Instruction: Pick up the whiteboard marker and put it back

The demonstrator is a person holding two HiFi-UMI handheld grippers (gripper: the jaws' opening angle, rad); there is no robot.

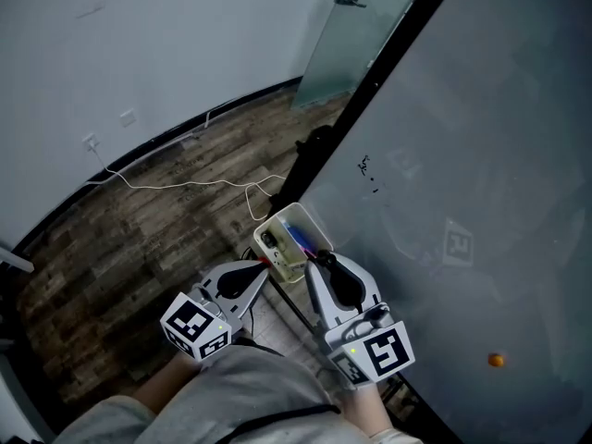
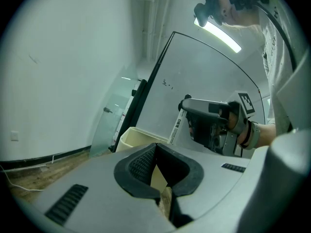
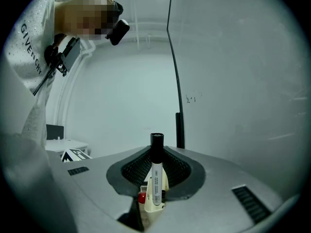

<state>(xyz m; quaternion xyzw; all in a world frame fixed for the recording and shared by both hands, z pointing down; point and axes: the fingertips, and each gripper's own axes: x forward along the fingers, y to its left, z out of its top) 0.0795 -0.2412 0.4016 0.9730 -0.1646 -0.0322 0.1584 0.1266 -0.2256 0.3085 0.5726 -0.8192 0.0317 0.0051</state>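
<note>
1. The whiteboard marker [image 3: 155, 178] stands upright, black cap on top, clamped in my right gripper [image 3: 154, 171] over the cream tray [image 1: 277, 225] at the whiteboard's [image 1: 462, 155] lower edge.
2. From the head view the marker is hard to pick out behind the right gripper's own body; the left gripper view catches only its printed white barrel [image 2: 177, 127].
3. My left gripper [image 2: 158, 171] has its jaws narrowly apart with nothing between them, and cream shows through the gap. Whether the tips touch the tray I cannot tell.
4. Inside the tray lie a blue pen [image 1: 298, 240] and something red [image 3: 141, 197], half hidden.
5. The board's black frame [image 1: 370, 91] runs just beside the tray. To its left there is open wooden floor [image 1: 139, 239].
6. A white cable [image 1: 185, 185] trails across the planks, well apart from both grippers. A small orange spot [image 1: 497, 360] sits on the board at lower right.
</note>
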